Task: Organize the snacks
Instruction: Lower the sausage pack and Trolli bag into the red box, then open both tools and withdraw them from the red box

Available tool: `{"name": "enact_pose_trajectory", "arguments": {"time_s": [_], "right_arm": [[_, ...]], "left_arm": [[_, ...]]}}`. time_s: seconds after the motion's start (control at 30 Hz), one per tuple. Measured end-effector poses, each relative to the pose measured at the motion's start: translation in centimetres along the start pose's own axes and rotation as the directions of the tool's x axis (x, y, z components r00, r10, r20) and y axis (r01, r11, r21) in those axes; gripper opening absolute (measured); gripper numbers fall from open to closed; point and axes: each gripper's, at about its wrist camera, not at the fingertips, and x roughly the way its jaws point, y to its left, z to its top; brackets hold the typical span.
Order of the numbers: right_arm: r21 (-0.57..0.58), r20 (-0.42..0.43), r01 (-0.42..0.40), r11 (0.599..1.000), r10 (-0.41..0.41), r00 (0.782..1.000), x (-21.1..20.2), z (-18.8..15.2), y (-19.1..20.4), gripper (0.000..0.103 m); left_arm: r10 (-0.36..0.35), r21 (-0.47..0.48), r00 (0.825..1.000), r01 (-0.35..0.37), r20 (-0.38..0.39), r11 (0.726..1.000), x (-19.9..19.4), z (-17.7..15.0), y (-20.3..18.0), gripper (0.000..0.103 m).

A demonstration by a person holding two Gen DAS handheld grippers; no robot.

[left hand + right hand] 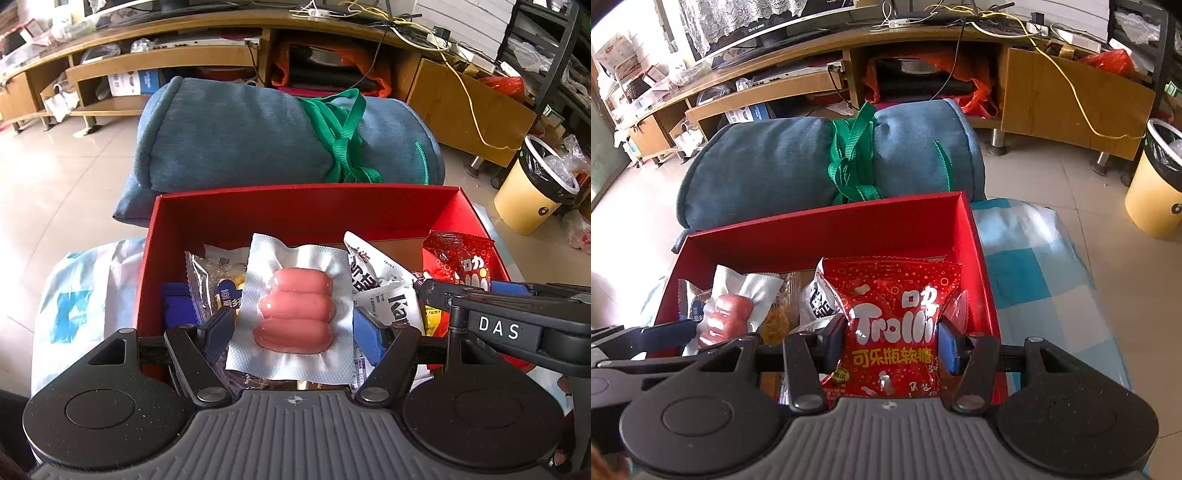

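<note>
A red box (310, 206) (827, 232) holds several snack packets. My left gripper (295, 325) is shut on a white vacuum pack of pink sausages (295, 310), held over the box; the pack also shows in the right wrist view (727, 317). My right gripper (890, 343) is shut on a red Trolli candy bag (894, 325), held over the box's right side; the bag also shows in the left wrist view (461, 258). White packets (373, 277) and a yellow-blue packet (221, 284) lie in the box below.
A rolled blue cushion tied with green straps (258, 133) (812, 162) lies just behind the box. A blue-and-white cloth (1027, 266) covers the surface under it. A yellow bin (532, 188) stands on the floor at right, a wooden TV stand (461, 92) behind.
</note>
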Motion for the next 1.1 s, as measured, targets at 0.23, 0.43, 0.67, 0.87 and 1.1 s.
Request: {"name": "enact_pose_trajectory", "arguments": {"time_s": [0.23,0.43,0.67,0.87,1.1], "right_arm": [[-0.03,-0.004,0.021,0.999,-0.021,1.0,0.6,-0.2,0.4,0.047],[-0.041,0.004,0.03,0.999,-0.03,1.0,0.3,-0.2,0.7,0.052],[-0.054,0.023,0.035,0.998,-0.034,0.999,-0.2,-0.2,0.9,0.057],[-0.064,0.038,0.039,0.997,-0.036,0.999,-0.8,-0.2,1.3,0.058],[-0.054,0.062,0.027,0.998,-0.024,0.998,-1.7,0.1,1.3,0.062]], "left_arm": [[0.039,0.022,0.999,-0.039,0.002,0.999,0.1,-0.4,-0.4,0.076],[0.042,0.02,0.999,-0.042,0.006,0.999,-0.3,-0.4,-0.1,0.078],[0.06,0.027,0.997,-0.062,0.04,0.998,-1.3,-0.4,0.0,0.081],[0.059,0.021,0.997,-0.06,0.052,0.998,-1.9,-0.4,0.3,0.082],[0.067,0.021,0.995,-0.069,0.073,0.997,-2.7,-0.6,0.6,0.084]]}}
